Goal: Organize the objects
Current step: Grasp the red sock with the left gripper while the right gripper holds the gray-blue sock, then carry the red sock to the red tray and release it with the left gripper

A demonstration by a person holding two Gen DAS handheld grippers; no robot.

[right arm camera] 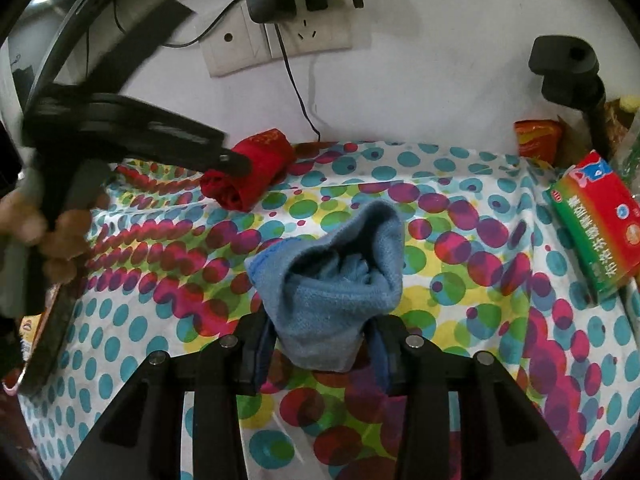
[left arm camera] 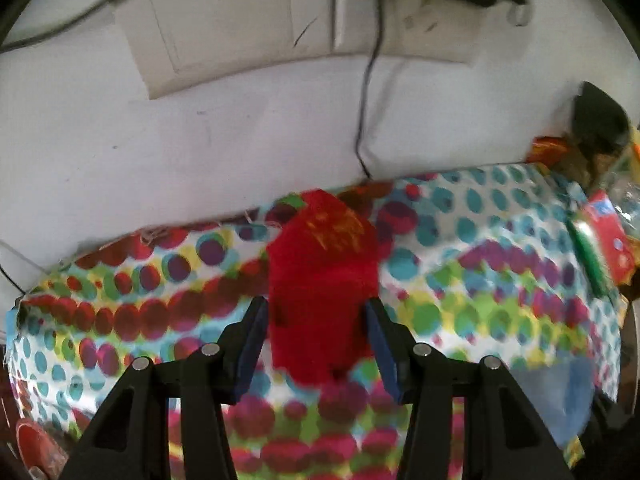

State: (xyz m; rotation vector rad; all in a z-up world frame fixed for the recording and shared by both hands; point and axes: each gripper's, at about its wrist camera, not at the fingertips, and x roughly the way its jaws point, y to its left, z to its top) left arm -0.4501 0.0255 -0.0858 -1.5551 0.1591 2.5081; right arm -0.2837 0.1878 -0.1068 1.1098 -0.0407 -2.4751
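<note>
A rolled red cloth (left arm camera: 322,276) lies on the dotted tablecloth (left arm camera: 480,280) near the wall. My left gripper (left arm camera: 316,308) stands around its near end, jaws apart, and I cannot tell if the pads touch it. The red cloth also shows in the right wrist view (right arm camera: 256,168), with the left gripper's finger (right arm camera: 192,148) over it. My right gripper (right arm camera: 320,332) is shut on a blue cloth (right arm camera: 336,276) and holds it bunched above the table's middle.
A red and green box (right arm camera: 596,216) lies at the right edge, also in the left wrist view (left arm camera: 600,240). Snack packets (right arm camera: 536,136) and a black stand (right arm camera: 568,72) sit at the back right. Wall sockets (right arm camera: 276,36) with a hanging cable are behind.
</note>
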